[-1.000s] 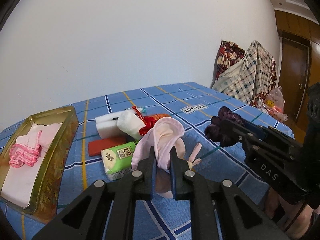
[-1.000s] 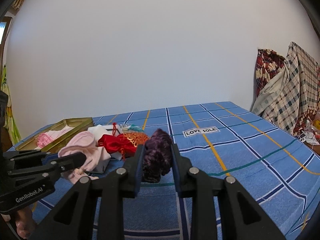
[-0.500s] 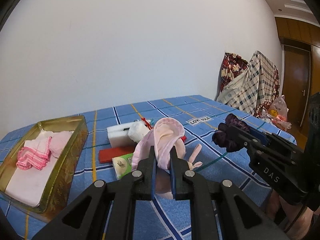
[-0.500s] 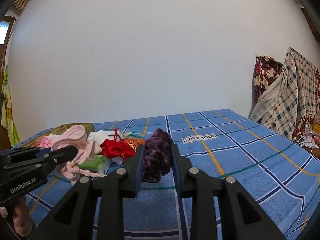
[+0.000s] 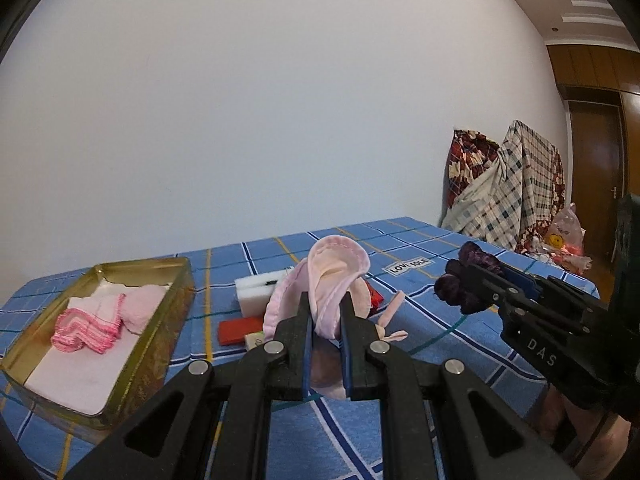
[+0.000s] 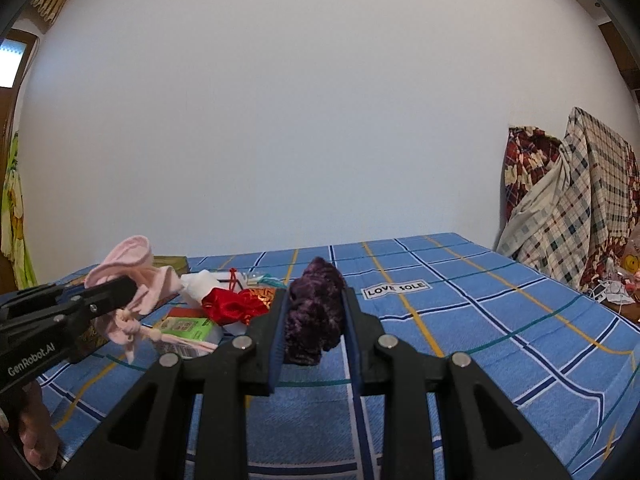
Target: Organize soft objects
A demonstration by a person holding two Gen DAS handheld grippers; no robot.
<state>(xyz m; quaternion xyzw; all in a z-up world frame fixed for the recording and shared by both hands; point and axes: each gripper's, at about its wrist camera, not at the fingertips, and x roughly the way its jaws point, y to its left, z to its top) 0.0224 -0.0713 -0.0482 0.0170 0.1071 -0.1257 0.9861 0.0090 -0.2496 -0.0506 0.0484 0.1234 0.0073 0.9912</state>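
My left gripper [image 5: 325, 304] is shut on a pink cloth pouch [image 5: 334, 268] and holds it above the blue plaid cloth. The pouch also shows in the right wrist view [image 6: 128, 264], held by the left gripper [image 6: 120, 288]. My right gripper [image 6: 314, 300] is shut on a dark purple fuzzy scrunchie [image 6: 314, 316], lifted off the bed; it shows in the left wrist view [image 5: 466, 280] too. A gold tin tray [image 5: 168, 320] at the left holds folded pink and white cloths [image 5: 92, 324].
A pile sits mid-cloth: white foam blocks [image 5: 256, 290], a red flat piece [image 5: 238, 330], a green tissue pack [image 6: 188, 326], a red bow [image 6: 232, 306]. A "LOVE SOLE" label [image 6: 396, 290] lies beyond. Plaid blankets [image 6: 576, 208] are heaped at the right.
Both grippers have risen and tilted up, each keeping its object. The pile and tray now look lower and farther away in both views.
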